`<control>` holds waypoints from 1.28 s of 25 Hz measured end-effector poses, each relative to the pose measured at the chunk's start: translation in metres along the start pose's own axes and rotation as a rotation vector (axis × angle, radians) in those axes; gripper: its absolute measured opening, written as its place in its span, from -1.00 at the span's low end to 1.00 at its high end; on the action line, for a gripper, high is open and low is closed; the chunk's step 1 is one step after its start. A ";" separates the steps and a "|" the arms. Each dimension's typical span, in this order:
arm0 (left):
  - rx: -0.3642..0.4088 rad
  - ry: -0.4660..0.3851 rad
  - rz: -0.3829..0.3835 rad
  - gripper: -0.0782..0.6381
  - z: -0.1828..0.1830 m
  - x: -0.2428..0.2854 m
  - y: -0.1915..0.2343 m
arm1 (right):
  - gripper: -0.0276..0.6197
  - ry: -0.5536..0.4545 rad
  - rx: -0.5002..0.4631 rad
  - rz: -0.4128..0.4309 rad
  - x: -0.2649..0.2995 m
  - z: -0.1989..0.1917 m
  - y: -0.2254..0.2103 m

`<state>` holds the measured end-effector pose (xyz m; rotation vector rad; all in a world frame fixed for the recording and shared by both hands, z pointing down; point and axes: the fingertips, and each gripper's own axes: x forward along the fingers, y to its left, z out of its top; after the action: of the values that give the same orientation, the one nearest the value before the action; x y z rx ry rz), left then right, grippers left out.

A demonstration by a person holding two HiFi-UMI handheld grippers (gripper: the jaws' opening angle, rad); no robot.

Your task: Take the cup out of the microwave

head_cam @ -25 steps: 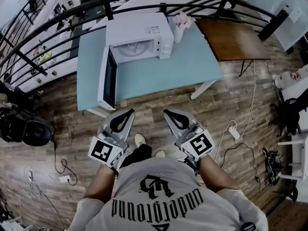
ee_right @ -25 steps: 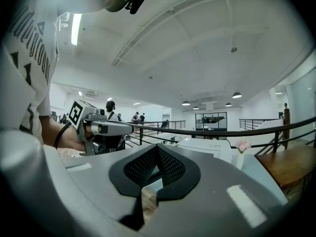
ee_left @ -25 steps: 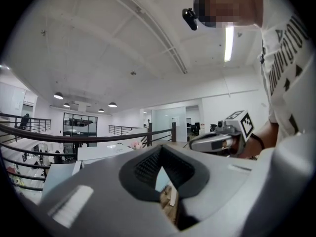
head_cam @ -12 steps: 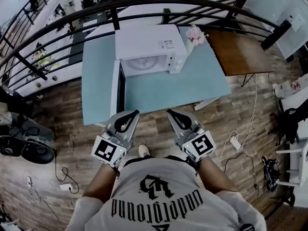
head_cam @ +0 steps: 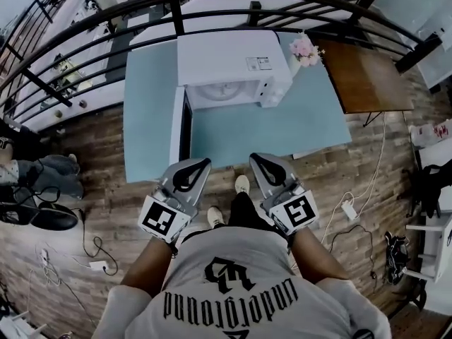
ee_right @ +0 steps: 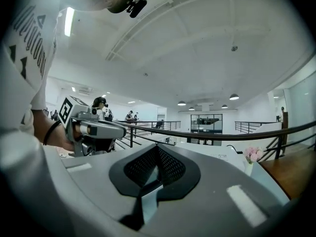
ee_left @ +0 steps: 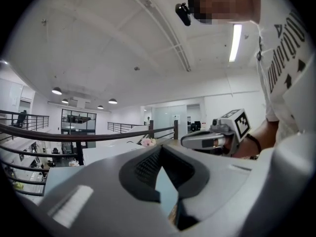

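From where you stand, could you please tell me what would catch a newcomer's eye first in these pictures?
The white microwave stands at the back of the pale blue table, its door swung wide open to the left. Pink flowers sit just right of it, and the left tool and right tool hover shut and empty near the table's front edge.

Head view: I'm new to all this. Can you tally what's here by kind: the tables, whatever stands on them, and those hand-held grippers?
Tables: 2 (light blue table, brown table)
Microwave, door open: 1
Vase of pink flowers: 1
Grippers: 2 (left gripper, right gripper)
Total: 6
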<state>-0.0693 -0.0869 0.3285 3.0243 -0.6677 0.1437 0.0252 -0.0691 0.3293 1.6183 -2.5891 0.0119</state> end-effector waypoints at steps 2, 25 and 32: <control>-0.004 0.008 0.013 -0.64 -0.003 0.006 0.006 | -0.91 0.000 0.008 0.015 0.011 -0.004 -0.007; -0.094 0.106 0.158 -0.64 -0.067 0.139 0.114 | -0.81 0.112 0.062 0.107 0.138 -0.098 -0.131; -0.080 0.140 0.189 -0.64 -0.099 0.171 0.146 | -0.67 0.161 0.097 0.099 0.176 -0.150 -0.159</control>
<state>0.0155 -0.2850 0.4467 2.8379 -0.9212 0.3233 0.1017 -0.2890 0.4866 1.4500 -2.5772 0.2664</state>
